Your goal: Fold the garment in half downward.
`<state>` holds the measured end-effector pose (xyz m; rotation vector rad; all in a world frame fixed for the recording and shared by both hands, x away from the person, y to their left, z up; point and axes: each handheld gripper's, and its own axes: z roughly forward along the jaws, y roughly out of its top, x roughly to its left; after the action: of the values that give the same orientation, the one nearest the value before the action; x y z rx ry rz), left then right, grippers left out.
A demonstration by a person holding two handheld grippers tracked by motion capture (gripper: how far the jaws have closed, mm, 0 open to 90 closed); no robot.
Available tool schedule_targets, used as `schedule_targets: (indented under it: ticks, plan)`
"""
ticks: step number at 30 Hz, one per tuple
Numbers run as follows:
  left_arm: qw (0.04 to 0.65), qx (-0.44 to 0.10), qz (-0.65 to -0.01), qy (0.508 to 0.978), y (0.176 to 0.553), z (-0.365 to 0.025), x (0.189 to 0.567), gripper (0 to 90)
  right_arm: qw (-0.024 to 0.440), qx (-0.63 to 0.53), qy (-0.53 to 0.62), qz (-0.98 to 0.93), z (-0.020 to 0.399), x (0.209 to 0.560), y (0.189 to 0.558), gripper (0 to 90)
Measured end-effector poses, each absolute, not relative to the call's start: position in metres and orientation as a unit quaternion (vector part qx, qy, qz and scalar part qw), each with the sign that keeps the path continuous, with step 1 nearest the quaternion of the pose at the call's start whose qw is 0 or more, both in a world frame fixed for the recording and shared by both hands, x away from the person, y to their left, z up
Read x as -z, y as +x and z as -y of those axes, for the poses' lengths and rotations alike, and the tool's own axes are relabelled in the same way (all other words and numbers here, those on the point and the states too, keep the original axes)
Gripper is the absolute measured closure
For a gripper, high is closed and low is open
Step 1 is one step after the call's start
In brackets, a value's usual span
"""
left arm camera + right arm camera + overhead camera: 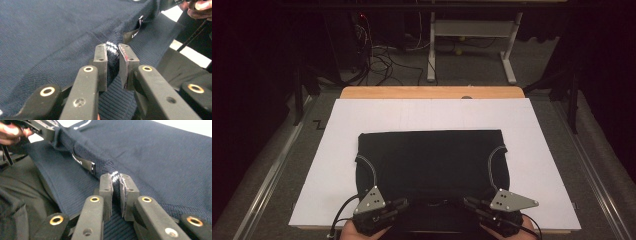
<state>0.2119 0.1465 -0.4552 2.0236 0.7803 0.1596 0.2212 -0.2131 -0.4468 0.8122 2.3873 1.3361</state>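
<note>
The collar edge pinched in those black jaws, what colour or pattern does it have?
Dark navy ribbed collar edge with thin white stripes, clearest in the left gripper view.

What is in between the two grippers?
Dark shirt collar with its label, stretched from left gripper to right gripper; the right gripper view shows it.

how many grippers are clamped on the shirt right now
2. The left gripper is shut on the dark shirt at its striped collar edge, at the near left in the high view. The right gripper is shut on the same collar edge, at the near right.
</note>
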Motion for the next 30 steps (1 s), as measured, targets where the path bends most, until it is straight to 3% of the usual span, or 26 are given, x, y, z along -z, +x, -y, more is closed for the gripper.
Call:
schedule_targets:
  ticks: [9, 15, 30]
  plan:
    - [0.473, -0.046, -0.308, 0.824, 0.201, -0.144, 0.456, 69.7, 0.125, -0.461, 0.283, -0.832, 0.217, 0.45, 0.212, 80.3]
    - [0.493, -0.039, -0.301, 0.815, 0.197, -0.146, 0.452, 65.7, 0.117, -0.48, 0.287, -0.82, 0.221, 0.447, 0.209, 72.9]
    - [0.462, -0.077, -0.343, 0.814, 0.218, -0.162, 0.463, 44.5, 0.141, -0.469, 0.321, -0.811, 0.226, 0.457, 0.22, 46.8]
